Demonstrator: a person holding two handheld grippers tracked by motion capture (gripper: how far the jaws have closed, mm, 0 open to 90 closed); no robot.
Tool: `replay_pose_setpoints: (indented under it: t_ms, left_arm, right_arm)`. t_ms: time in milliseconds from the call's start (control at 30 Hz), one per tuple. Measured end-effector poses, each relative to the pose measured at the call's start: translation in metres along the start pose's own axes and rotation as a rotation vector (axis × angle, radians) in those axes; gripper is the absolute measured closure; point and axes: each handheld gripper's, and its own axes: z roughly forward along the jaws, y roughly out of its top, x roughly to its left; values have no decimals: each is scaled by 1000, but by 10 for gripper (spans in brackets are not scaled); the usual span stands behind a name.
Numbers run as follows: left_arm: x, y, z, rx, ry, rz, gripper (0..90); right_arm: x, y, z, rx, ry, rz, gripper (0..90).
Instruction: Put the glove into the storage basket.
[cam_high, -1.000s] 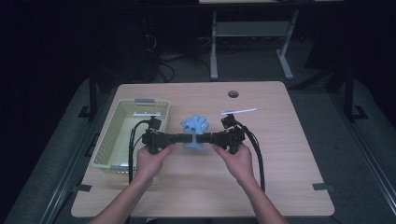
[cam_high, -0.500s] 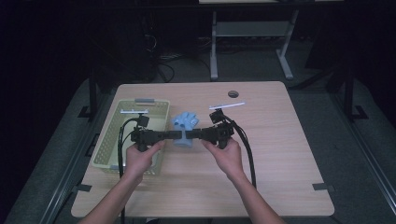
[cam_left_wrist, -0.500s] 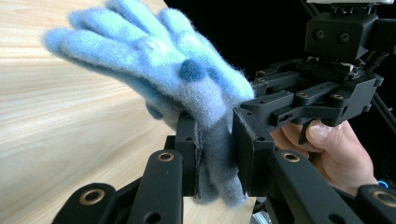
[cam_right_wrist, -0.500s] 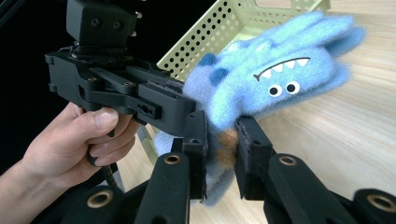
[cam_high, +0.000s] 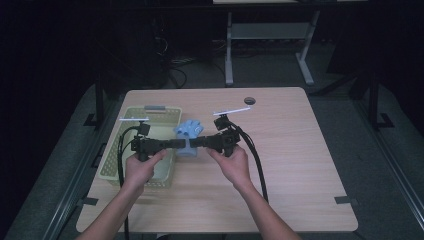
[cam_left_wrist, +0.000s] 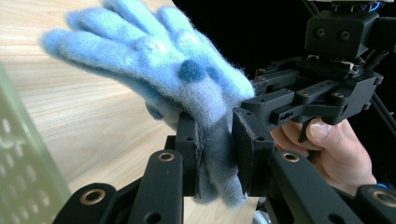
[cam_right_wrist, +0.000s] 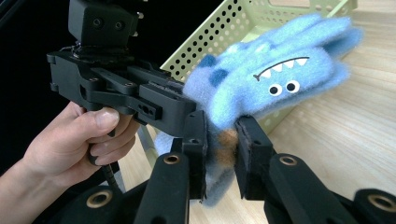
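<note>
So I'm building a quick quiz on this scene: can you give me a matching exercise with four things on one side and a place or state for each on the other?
Things:
1. fuzzy blue monster-face glove
2. pale green perforated plastic basket
3. left hand-held gripper
4. small dark round hole in the wooden tabletop

Places or states:
A. near the table's far edge
B. clamped from both sides, above the table
C. on the table's left part
D. over the basket, jaws shut on the glove's cuff

Pairs: 1-B, 2-C, 3-D, 4-A
</note>
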Motion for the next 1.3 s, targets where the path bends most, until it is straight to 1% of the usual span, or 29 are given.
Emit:
replay_pose_setpoints:
  t_ms: [67, 100, 167, 200, 267, 300, 333, 467, 567, 767, 800, 900, 1133, 1167, 1200, 1267, 1300]
  left_arm:
    - [1, 0, -2, 1, 1, -5, 727]
    - [2, -1, -4, 0, 1, -12, 727]
    - [3, -1, -6, -2, 3, -14, 728]
    - [5, -1, -7, -2, 4, -15, 728]
    - [7, -1, -10, -1, -2, -20, 728]
    - [9, -1, -11, -3, -5, -23, 729]
    - [9, -2, -12, -2, -6, -30, 729]
    - [12, -2, -15, -1, -1, -26, 730]
    - [14, -2, -18, 2, 4, -29, 731]
    - [17, -2, -24, 7, 14, -25, 734]
    - [18, -2, -25, 6, 14, -30, 734]
    - [20, -2, -30, 10, 22, -34, 737]
    - [24, -2, -38, 9, 34, -31, 739]
    - [25, -2, -41, 13, 39, -30, 739]
    - [25, -3, -42, 9, 43, -33, 739]
    - [26, -3, -43, 7, 45, -33, 740]
    - [27, -3, -46, 9, 48, -30, 741]
  right_arm:
    - [1, 1, 1, 3, 2, 0, 758]
    - [1, 1, 5, -1, 2, -11, 757]
    - [2, 2, 6, 6, 2, -5, 756]
    - [3, 3, 10, 5, 1, -17, 756]
    - [4, 3, 11, 12, 1, -14, 756]
    - [5, 4, 14, 8, -1, -26, 756]
    - [5, 4, 15, 11, -1, -26, 756]
    - [5, 5, 18, 17, 6, -14, 754]
    - [5, 5, 23, 12, 10, -14, 753]
    - [6, 6, 29, 28, 19, -8, 751]
    - [7, 6, 31, 29, 23, -5, 751]
    - [8, 8, 37, 31, 18, -18, 750]
    - [10, 10, 45, 42, 21, -26, 748]
    - [12, 11, 48, 48, 23, -19, 747]
    - [12, 11, 50, 46, 23, -27, 747]
    - [13, 12, 51, 48, 24, -26, 746]
    - [14, 13, 55, 50, 28, -29, 744]
